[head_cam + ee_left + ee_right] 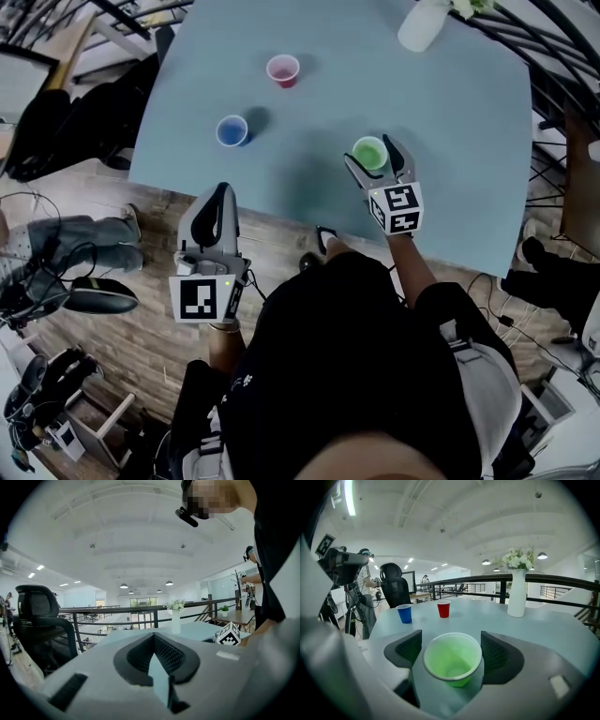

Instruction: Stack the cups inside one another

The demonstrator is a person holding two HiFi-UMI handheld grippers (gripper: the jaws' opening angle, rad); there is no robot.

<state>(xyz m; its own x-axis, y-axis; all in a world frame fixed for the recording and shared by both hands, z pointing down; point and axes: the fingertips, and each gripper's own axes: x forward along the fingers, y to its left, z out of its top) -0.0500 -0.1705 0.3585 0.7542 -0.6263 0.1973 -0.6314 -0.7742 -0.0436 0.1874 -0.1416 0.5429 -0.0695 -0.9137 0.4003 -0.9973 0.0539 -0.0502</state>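
Lower left: left claw [222,190] at near edge of pale blue counter [450,103], jaws together, empty. Centre right: right claw [373,156] spread wide, straddling green plastic cup [369,151], which stands upright on the counter; pads not pressing it. Up-left of it: blue plastic cup [232,130], mouth up, left claw nearer. Beyond: red plastic cup [282,70]. Open counter between cups; white vase [422,23] at far edge, well apart.

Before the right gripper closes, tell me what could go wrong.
1. The green cup stands loose and upright inside the open right gripper. A hard or lopsided squeeze could buckle or tip it.
2. The blue cup and red cup stand free farther across the table. Lowering the green one off-centre might knock either over.
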